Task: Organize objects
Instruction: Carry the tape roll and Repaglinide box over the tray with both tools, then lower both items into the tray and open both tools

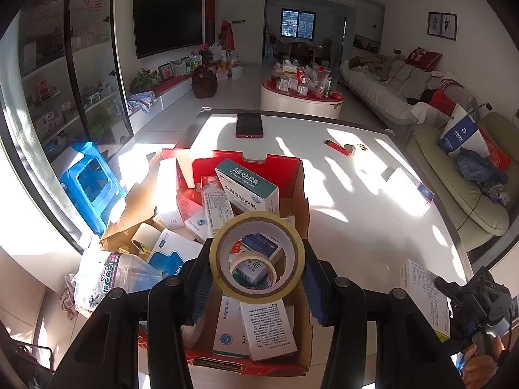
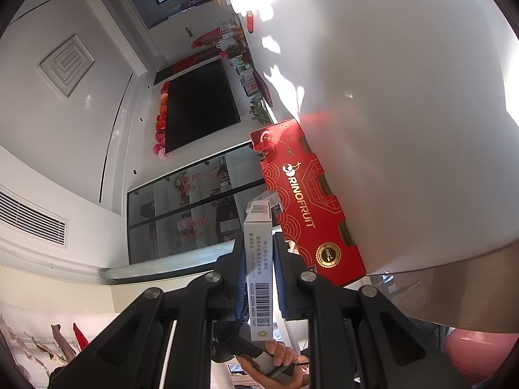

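My left gripper (image 1: 258, 275) is shut on a roll of yellowish tape (image 1: 256, 220), which hangs upright over a red cardboard box (image 1: 292, 175). The box is packed with several medicine cartons (image 1: 246, 188), and a smaller tape roll (image 1: 256, 261) shows through the held roll's hole. My right gripper (image 2: 258, 243) is rolled on its side and shut on a slim white carton with barcodes (image 2: 258, 265). It is beside the red box's printed outer wall (image 2: 305, 201). In the left wrist view the right gripper (image 1: 467, 301) sits low right at the table edge with the white carton (image 1: 425, 295).
On the white table (image 1: 356, 227) lie a dark phone (image 1: 249, 125), a red stick-shaped item (image 1: 337, 147) and a flat white carton (image 1: 412, 184). A blue stool (image 1: 90, 181) and a plastic pack (image 1: 110, 275) sit left of the box. A sofa (image 1: 464, 201) runs along the right.
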The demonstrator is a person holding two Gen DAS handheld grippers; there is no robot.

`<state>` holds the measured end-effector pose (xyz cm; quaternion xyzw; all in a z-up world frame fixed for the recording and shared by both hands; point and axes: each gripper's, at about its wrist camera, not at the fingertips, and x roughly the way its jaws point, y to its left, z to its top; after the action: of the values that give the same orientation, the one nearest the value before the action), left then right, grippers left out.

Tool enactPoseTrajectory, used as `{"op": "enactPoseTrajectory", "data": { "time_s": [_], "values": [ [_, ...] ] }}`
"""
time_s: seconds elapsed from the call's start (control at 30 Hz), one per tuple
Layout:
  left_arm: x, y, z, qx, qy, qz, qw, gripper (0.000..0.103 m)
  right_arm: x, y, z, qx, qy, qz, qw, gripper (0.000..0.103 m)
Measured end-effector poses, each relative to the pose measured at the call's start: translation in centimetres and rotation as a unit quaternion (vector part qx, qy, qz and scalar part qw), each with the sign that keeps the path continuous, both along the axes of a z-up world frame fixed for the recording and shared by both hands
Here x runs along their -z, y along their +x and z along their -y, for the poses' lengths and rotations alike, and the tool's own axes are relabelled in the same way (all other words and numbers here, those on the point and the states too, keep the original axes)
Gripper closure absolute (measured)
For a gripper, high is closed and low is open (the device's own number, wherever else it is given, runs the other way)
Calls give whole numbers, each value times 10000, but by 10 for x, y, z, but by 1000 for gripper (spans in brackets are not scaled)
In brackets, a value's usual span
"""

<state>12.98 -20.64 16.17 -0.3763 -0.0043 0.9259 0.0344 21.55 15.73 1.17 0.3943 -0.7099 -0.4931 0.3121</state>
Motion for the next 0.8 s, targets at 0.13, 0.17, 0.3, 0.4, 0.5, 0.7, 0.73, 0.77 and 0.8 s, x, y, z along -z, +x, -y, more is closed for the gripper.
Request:
{"op": "enactPoseTrajectory", "data": {
  "time_s": [0.13, 0.17, 0.3, 0.4, 0.5, 0.7, 0.73, 0.77, 0.8],
  "values": [
    [0, -5, 7, -40, 160, 39, 9999, 50, -10, -7, 10, -139, 123, -131, 9997, 87],
    [-1, -8, 11, -77, 213, 47, 9997, 50, -15, -11, 15, -195, 171, -192, 9995, 87],
    [-3, -16, 25, -160, 349, -3, 9993, 50, -40, -35, 36, -419, 506, -545, 9963, 87],
    [-4, -25, 33, -179, 474, 15, 9987, 50, -62, -59, 58, -597, 808, -851, 9913, 87],
    [-2, -38, 39, -167, 619, 55, 9979, 50, -84, -85, 79, -679, 1213, -1180, 9832, 87],
    [14, -55, 40, -217, 542, 270, 9979, 50, -127, -133, 112, -529, 2891, -1876, 9372, 87],
    [17, -57, 38, -215, 501, 315, 9980, 50, -133, -139, 120, -543, 3172, -2002, 9254, 87],
    [20, -58, 37, -213, 481, 351, 9980, 50, -138, -143, 129, -594, 3387, -2123, 9147, 87],
    [23, -60, 37, -213, 477, 381, 9979, 50, -141, -147, 140, -667, 3569, -2223, 9049, 87]
  ]
}}
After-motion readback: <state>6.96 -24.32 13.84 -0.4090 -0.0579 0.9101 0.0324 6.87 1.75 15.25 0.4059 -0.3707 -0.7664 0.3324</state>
